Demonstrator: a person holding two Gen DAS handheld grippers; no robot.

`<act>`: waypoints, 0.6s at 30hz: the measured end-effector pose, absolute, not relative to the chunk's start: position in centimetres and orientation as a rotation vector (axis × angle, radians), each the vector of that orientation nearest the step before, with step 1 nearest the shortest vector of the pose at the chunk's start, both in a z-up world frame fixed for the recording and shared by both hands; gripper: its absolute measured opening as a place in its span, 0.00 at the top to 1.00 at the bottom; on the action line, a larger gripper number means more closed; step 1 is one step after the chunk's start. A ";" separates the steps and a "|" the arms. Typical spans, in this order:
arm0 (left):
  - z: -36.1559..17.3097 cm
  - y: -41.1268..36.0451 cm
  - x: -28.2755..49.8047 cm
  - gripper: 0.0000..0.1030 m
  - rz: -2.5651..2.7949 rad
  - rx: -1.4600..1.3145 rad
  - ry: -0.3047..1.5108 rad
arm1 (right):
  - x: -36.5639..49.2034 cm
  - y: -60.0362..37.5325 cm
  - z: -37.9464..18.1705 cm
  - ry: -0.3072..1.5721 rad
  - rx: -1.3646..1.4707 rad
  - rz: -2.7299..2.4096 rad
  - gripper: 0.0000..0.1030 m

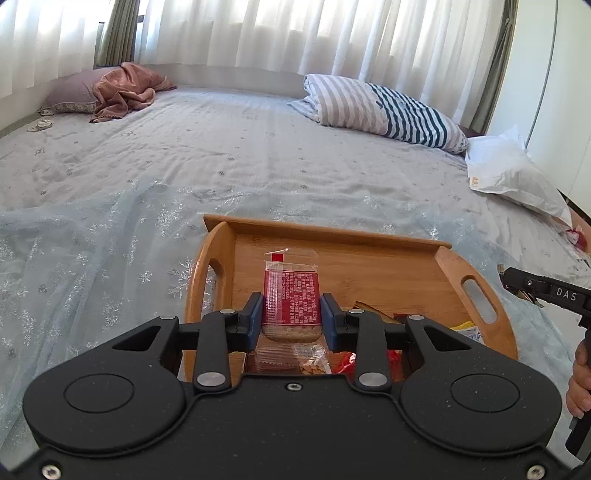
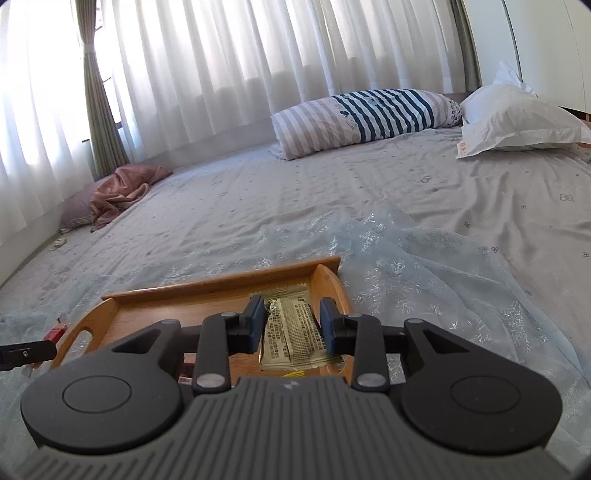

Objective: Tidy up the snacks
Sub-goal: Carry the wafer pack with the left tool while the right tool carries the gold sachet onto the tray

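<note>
Two packets are pinched over one bamboo tray (image 1: 476, 275): a red cracker packet (image 1: 291, 295) by the left gripper (image 1: 291, 314), an olive-green sachet (image 2: 295, 328) by the right gripper (image 2: 291, 323).

Wide bed (image 1: 258, 147), grey patterned sheet. Sheer white curtains (image 1: 295, 33) along far wall, daylight through them; green drapes (image 2: 99, 110) at gaps. Striped pillow (image 2: 362, 114), white pillow (image 2: 517, 118), pink blanket (image 1: 125, 90).

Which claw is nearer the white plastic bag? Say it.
Right. The right claw, gripping a greenish packet, sits on the side of the white plastic bag; the left claw is across the tray, farther away.
</note>
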State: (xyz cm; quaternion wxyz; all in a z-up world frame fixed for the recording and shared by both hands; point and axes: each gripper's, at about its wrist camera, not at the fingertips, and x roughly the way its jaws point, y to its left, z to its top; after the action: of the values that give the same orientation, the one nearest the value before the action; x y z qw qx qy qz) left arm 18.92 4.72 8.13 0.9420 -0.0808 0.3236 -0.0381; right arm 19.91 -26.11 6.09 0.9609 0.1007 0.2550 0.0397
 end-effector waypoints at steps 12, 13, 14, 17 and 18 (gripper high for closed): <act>4.3 4.5 23.6 0.70 -0.009 -0.144 0.715 | 24.5 -24.2 2.4 0.627 0.171 0.083 0.64; 4.2 4.4 23.8 0.70 -0.008 -0.138 0.717 | 24.8 -24.1 2.2 0.635 0.170 0.085 0.64; 4.1 4.3 24.0 0.70 -0.006 -0.131 0.720 | 25.1 -24.1 2.0 0.641 0.163 0.085 0.64; 3.6 4.1 24.5 0.70 0.001 -0.110 0.729 | 25.7 -23.9 1.4 0.658 0.148 0.076 0.64; 3.5 4.0 24.7 0.70 0.002 -0.101 0.731 | 25.8 -23.9 1.2 0.663 0.151 0.075 0.64</act>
State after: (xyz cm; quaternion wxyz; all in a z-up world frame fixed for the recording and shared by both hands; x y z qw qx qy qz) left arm 24.74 4.01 3.45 0.9327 -0.0493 0.3573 0.0010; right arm 25.80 -23.91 1.20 0.9420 0.0739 0.3253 0.0366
